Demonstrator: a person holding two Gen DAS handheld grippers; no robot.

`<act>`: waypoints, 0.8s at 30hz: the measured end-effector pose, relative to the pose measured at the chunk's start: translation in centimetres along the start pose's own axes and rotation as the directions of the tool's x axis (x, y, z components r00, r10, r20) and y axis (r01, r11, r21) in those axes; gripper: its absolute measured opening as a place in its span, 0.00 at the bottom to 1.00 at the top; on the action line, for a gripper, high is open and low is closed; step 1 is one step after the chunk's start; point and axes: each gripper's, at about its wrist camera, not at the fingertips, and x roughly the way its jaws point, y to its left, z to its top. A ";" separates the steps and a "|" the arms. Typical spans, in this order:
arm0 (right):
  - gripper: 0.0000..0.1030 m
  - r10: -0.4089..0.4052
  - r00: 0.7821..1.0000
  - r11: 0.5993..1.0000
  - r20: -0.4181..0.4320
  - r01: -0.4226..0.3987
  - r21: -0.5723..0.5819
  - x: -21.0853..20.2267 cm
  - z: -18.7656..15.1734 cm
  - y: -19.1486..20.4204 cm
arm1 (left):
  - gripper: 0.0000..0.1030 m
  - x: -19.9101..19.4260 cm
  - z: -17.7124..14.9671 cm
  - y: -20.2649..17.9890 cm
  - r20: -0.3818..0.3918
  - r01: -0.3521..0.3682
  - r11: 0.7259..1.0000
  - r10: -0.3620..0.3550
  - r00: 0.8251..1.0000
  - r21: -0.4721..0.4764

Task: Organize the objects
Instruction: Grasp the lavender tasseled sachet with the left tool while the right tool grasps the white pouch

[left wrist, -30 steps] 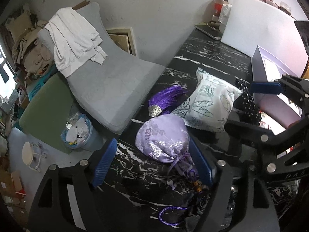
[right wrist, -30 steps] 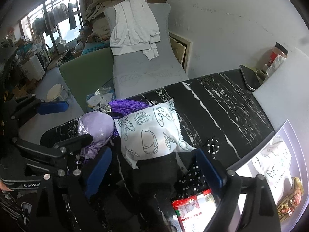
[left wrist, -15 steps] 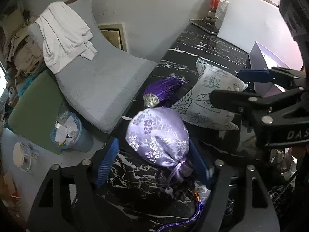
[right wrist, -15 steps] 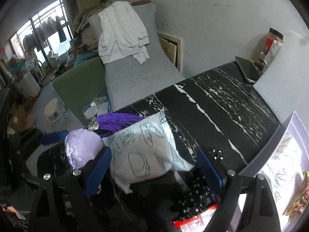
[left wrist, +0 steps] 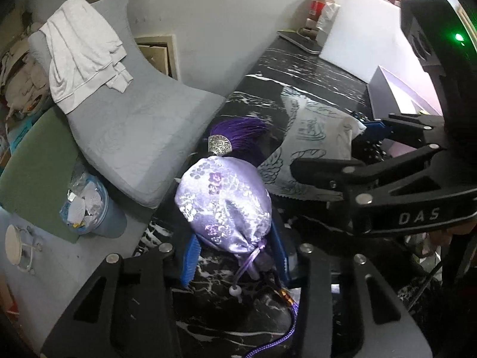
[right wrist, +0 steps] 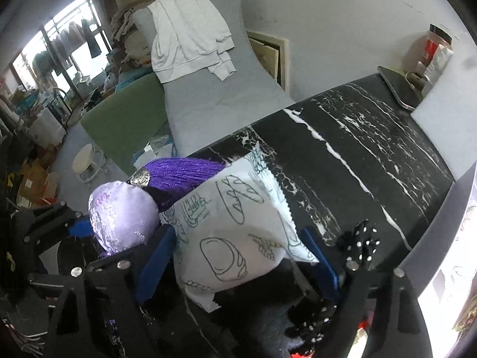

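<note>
My left gripper [left wrist: 235, 256] is shut on the neck of a lilac brocade pouch [left wrist: 223, 205], its blue pads pressing the fabric. The pouch also shows in the right wrist view [right wrist: 122, 217]. A purple tassel [left wrist: 235, 137] with a silver cap lies just beyond it. My right gripper [right wrist: 238, 256] has its blue fingers on both sides of a white printed packet [right wrist: 238, 226], which looks held; the packet also shows in the left wrist view [left wrist: 313, 146]. All rest on a black marble table [right wrist: 357, 155].
An open lilac box [left wrist: 396, 95] stands at the table's right. A black polka-dot cloth [right wrist: 360, 241] lies by the right finger. A phone [right wrist: 399, 89] and jar [right wrist: 432, 47] sit at the far end. A grey cushion [left wrist: 134, 125] and bin [left wrist: 89, 208] stand left.
My left gripper moved forward over the pouch and shut on its neck. My right gripper advanced and narrowed around the white packet.
</note>
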 end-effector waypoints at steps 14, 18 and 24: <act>0.80 -0.067 0.997 0.997 -0.041 0.065 -0.036 -2.8 -4.6 2.9 | 0.39 -3.1 -5.4 -0.9 -0.025 0.047 0.997 -0.045 0.999 0.055; 0.80 -0.077 0.996 0.997 -0.044 0.076 -0.025 -3.7 -6.1 3.6 | 0.39 -4.2 -7.3 -1.1 -0.031 0.061 0.996 -0.059 0.998 0.064; 0.80 -0.091 0.995 0.996 -0.047 0.092 0.004 -5.0 -8.3 4.3 | 0.39 -5.6 -9.2 -1.3 -0.044 0.079 0.993 -0.075 0.996 0.083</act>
